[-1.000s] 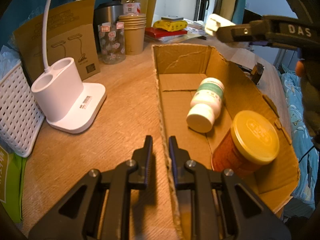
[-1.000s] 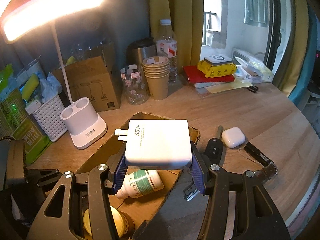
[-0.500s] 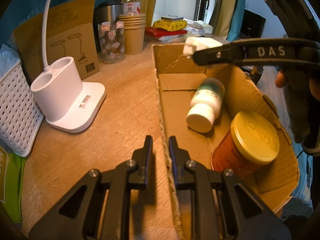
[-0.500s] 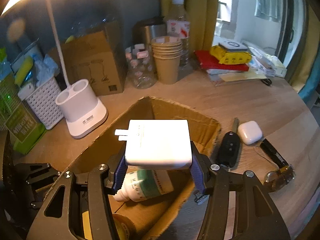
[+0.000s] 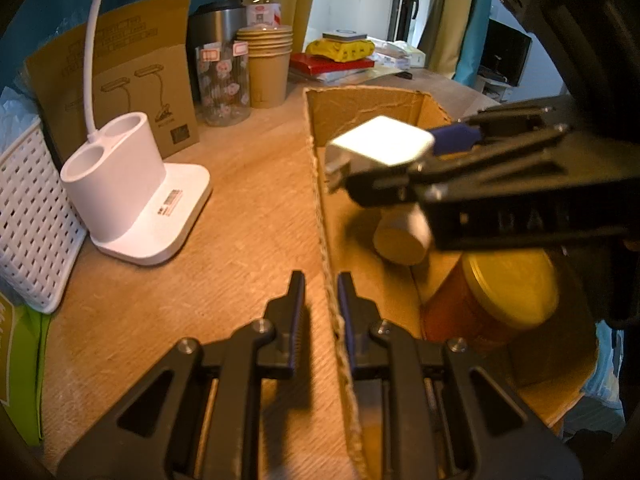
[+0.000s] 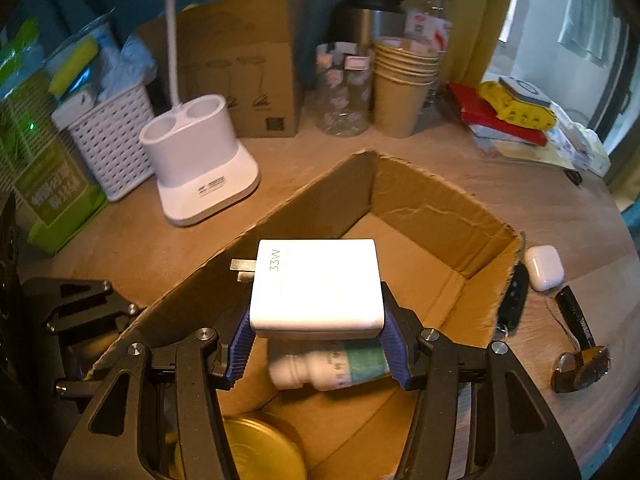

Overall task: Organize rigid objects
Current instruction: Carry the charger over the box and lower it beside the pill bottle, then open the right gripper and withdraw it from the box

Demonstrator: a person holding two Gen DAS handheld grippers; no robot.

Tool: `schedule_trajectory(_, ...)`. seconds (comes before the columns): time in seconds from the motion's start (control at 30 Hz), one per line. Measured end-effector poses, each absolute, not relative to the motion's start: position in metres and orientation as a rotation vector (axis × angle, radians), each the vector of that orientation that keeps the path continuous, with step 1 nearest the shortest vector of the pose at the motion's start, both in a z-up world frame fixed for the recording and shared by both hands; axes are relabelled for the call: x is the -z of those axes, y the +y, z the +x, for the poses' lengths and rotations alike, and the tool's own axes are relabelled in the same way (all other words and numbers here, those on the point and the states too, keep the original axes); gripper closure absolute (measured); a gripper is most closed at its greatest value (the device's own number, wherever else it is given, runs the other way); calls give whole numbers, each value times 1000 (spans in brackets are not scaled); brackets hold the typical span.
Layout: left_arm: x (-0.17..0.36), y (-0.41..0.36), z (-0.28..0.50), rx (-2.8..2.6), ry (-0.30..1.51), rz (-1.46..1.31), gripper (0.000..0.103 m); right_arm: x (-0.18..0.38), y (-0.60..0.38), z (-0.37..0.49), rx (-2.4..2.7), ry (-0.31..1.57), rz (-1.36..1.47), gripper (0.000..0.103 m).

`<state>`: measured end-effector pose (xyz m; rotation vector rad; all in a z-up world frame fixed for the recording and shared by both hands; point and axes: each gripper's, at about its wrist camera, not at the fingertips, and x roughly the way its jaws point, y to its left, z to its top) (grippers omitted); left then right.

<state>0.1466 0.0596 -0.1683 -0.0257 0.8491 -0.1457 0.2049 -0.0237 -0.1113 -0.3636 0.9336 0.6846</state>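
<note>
Right hand-held gripper pinching charger above box (left hand-held gripper pinching box wall): lower beside bottle before releasing.

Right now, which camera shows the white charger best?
The right wrist view: the charger sits centred in the right gripper, its "33W" print and prongs clear, above the cardboard box. The left wrist view shows only its glaring corner, partly hidden by gripper fingers.

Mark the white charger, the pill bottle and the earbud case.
white charger (image 6: 316,284), right wrist view, top face.
pill bottle (image 6: 332,366), right wrist view, its side.
earbud case (image 6: 544,267), right wrist view, lid.
</note>
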Motion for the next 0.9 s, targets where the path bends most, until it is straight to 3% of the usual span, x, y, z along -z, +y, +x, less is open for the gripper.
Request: schedule_trajectory(0.9,167,59,146,142,851,-27,85,91,-49,190,-664,904,-321,43)
